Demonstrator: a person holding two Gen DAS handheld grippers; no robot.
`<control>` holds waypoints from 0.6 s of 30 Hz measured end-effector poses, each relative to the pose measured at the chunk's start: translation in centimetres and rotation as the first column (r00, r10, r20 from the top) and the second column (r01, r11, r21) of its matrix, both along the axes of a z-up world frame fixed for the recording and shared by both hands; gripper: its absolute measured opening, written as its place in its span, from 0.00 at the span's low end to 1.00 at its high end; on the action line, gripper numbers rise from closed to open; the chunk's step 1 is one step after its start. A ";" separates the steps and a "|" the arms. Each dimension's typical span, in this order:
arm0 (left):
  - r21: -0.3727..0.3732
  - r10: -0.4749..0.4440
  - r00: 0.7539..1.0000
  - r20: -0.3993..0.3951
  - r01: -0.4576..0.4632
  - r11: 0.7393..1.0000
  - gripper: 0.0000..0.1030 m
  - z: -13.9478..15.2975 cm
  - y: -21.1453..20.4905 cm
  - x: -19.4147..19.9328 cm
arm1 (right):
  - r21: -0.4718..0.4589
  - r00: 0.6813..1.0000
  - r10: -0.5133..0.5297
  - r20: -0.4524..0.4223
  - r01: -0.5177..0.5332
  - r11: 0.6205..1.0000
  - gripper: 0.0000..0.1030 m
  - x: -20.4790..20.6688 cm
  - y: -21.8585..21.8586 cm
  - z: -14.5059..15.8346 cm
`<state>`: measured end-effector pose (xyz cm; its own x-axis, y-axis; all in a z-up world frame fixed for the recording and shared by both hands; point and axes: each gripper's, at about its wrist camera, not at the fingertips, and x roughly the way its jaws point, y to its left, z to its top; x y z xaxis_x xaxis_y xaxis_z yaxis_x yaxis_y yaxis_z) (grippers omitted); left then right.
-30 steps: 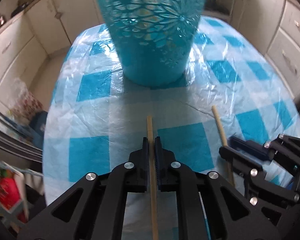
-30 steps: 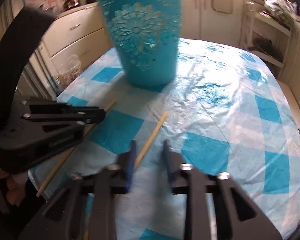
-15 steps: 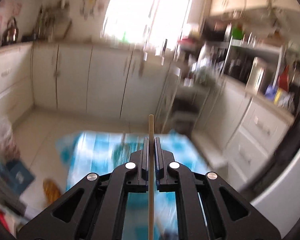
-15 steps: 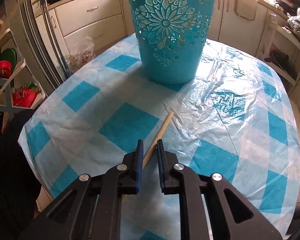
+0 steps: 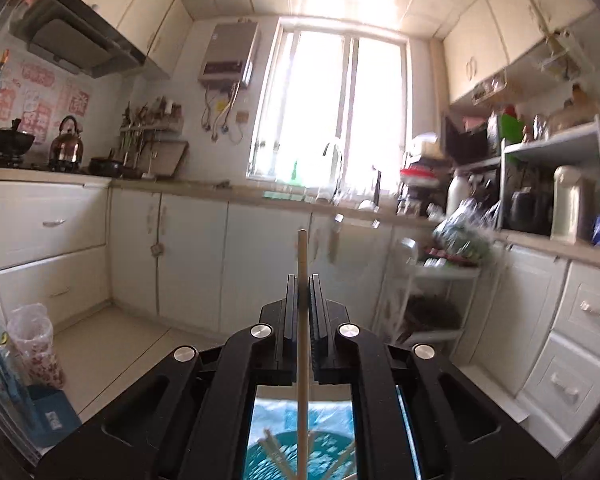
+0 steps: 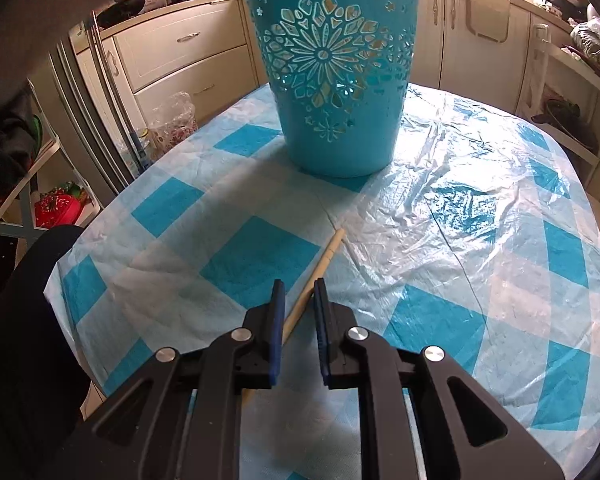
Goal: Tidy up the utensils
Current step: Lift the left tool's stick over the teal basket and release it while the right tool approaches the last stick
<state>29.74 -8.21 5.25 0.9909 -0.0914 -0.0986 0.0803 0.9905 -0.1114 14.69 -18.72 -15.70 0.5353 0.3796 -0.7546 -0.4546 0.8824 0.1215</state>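
Presently left tongs [image 5: 302, 292] pinch one chopstick [image 5: 302, 320] upright above the basket [image 6: 332, 76] for dropping in, while right tongs [image 6: 298, 300], spread, straddle the second chopstick [image 6: 320, 268] on the surface [image 6: 480, 240].

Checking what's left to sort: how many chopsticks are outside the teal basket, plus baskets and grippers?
Chopsticks outside the basket: 2, the held chopstick and the table chopstick
Teal basket: 1
Grippers: 2, left gripper, right gripper
Total: 5
Sticks inside the basket are too hidden to count.
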 end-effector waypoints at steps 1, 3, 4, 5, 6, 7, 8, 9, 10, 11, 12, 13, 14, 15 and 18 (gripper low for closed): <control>0.004 0.004 1.000 -0.018 -0.004 1.000 0.05 -0.7 0.1 0.2 | 0.000 1.000 0.003 0.000 -0.003 1.000 0.15 0.0 0.0 0.0; 0.018 0.003 0.998 -0.064 -0.002 1.000 0.05 -2.0 0.1 0.9 | 0.005 1.000 0.007 -0.002 -0.007 1.000 0.15 0.0 -0.1 0.0; 0.030 0.002 0.997 -0.079 0.001 1.000 0.05 -2.7 0.4 0.7 | 0.007 1.000 0.009 -0.004 -0.009 1.000 0.15 0.1 -0.2 0.0; 0.042 0.002 0.996 -0.091 0.002 0.999 0.05 -3.2 0.5 0.4 | 0.008 1.000 0.010 -0.005 -0.010 1.000 0.15 0.1 -0.1 0.0; 0.051 -0.002 0.995 -0.104 0.007 0.999 0.05 -3.8 0.6 0.4 | 0.007 1.000 0.012 -0.005 -0.012 1.000 0.15 0.1 -0.1 0.0; 0.057 -0.004 0.993 -0.118 0.011 0.998 0.05 -4.5 0.8 0.2 | 0.006 1.000 0.013 -0.005 -0.013 1.000 0.15 0.0 -0.2 0.0; 0.063 -0.008 0.990 -0.138 0.016 0.998 0.05 -4.9 0.9 0.3 | 0.005 1.000 0.014 -0.004 -0.014 1.000 0.15 0.0 -0.1 0.0; 0.065 -0.011 0.988 -0.154 0.022 0.998 0.05 -5.2 0.8 0.1 | 0.004 1.000 0.015 -0.004 -0.015 1.000 0.15 0.0 -0.1 0.0; 0.066 -0.016 0.986 -0.165 0.027 0.997 0.05 -5.4 1.0 -0.2 | 0.005 1.000 0.014 -0.005 -0.014 1.000 0.15 0.0 -0.2 0.0; 0.066 -0.024 0.984 -0.179 0.036 0.997 0.05 -5.7 1.1 -0.3 | 0.006 1.000 0.014 -0.006 -0.014 1.000 0.15 0.1 -0.2 0.0; 0.070 -0.030 0.981 -0.190 0.044 0.997 0.06 -6.0 1.2 -0.4 | 0.009 1.000 0.014 -0.007 -0.014 1.000 0.16 0.1 -0.2 0.0; 0.074 -0.034 0.980 -0.198 0.049 0.996 0.07 -6.1 1.3 -0.7 | 0.014 1.000 0.017 -0.009 -0.017 1.000 0.18 0.0 -0.2 0.0; 0.073 -0.038 0.978 -0.206 0.054 0.996 0.08 -6.3 1.4 -0.8 | 0.015 1.000 0.018 -0.008 -0.018 1.000 0.20 0.0 -0.2 0.0; 0.071 -0.039 0.977 -0.211 0.055 0.996 0.10 -6.4 1.6 -0.9 | 0.012 1.000 0.019 -0.005 -0.019 1.000 0.22 -0.1 -0.1 0.0; 0.052 -0.035 0.972 -0.231 0.049 0.997 0.15 -6.7 2.4 -1.4 | -0.012 1.000 0.007 0.016 -0.007 1.000 0.25 -0.3 0.3 0.0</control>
